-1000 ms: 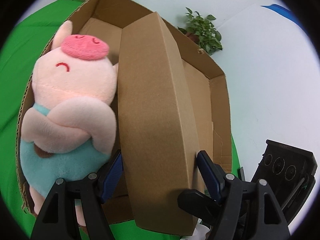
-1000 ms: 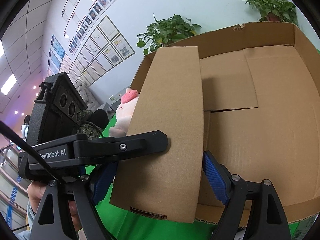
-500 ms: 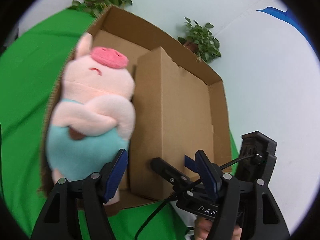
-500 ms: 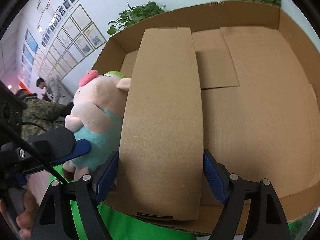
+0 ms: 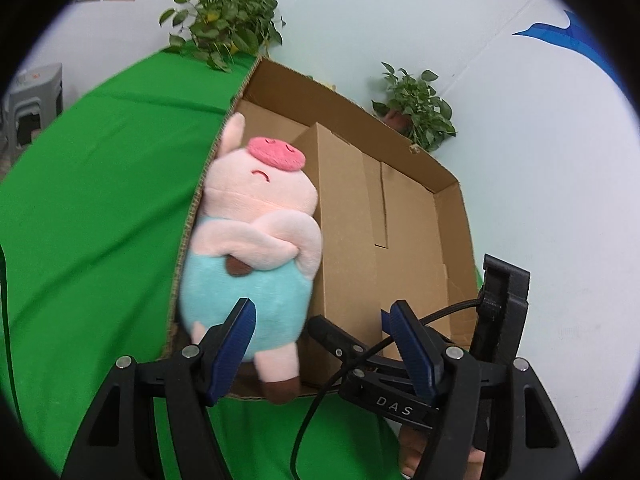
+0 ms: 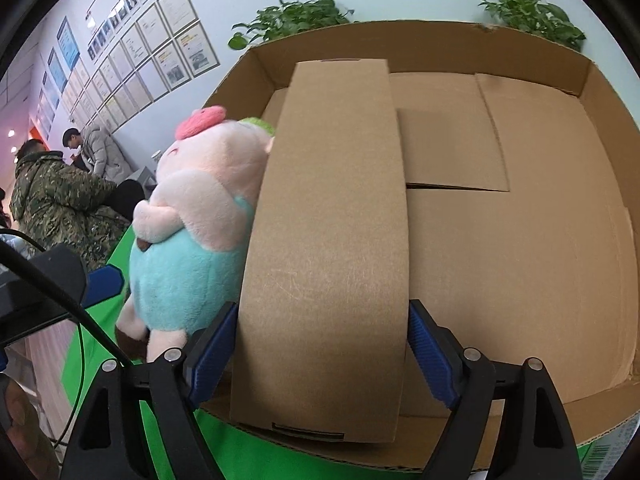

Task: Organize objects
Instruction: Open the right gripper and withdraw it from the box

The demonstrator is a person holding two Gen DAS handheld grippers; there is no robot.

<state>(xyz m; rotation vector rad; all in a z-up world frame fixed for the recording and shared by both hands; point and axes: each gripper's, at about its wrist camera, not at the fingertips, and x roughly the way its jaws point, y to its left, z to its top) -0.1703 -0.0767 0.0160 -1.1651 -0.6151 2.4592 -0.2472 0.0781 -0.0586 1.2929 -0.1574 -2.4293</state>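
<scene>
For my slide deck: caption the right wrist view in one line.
Right hand-held gripper, jaws opening, straddles a narrow cardboard box beside a plush pig in an open carton.

R claw (image 6: pixel 320 344) opening around small carton (image 6: pixel 324 248); plush pig (image 6: pixel 196 216) beside it.

Hidden and cut-off parts

The plush pig (image 6: pixel 192 240) is hiding the tray's (image 5: pixel 452 216) left wall in the right wrist view; the upright brown box (image 6: pixel 324 248) is covering the pig's far side and the tray floor beneath.
</scene>
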